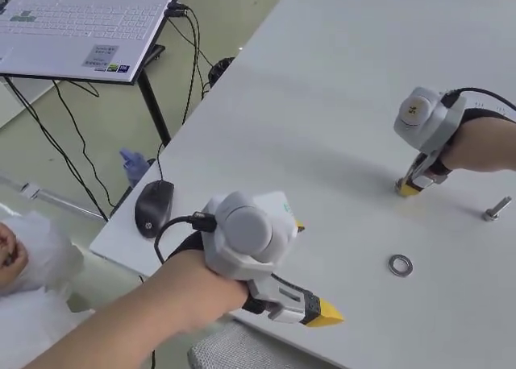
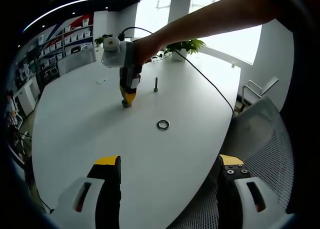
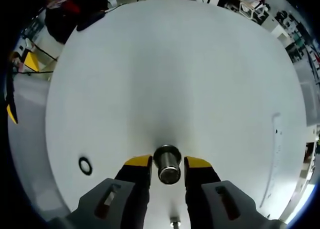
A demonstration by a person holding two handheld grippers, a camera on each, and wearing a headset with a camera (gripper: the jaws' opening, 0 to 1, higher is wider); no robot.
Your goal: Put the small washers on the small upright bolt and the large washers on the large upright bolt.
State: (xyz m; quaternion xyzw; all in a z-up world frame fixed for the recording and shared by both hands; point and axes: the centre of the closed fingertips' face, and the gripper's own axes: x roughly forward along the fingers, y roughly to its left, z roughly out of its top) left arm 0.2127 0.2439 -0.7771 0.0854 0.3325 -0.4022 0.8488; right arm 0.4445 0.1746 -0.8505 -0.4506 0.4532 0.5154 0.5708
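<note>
My right gripper [image 3: 167, 163] is shut on the large bolt [image 3: 168, 164], which stands upright on the white table [image 1: 322, 103]; I look down on its head between the yellow jaws. The same gripper [image 1: 409, 188] presses its tips to the table at the right, hiding that bolt. The small bolt [image 1: 496, 209] stands just right of it. One washer [image 1: 400, 265] lies flat nearer me, also seen as a washer [image 2: 163, 124] and a washer [image 3: 85, 165]. My left gripper [image 2: 169, 161] hovers open near the table's front edge, holding nothing, well short of the washer.
A black mouse [image 1: 153, 206] lies at the table's left corner. An open laptop [image 1: 81, 22] sits on a stand beyond the table, with cables hanging. A mesh chair [image 2: 270, 139] is by the front edge. A plant [image 2: 185, 45] stands at the far end.
</note>
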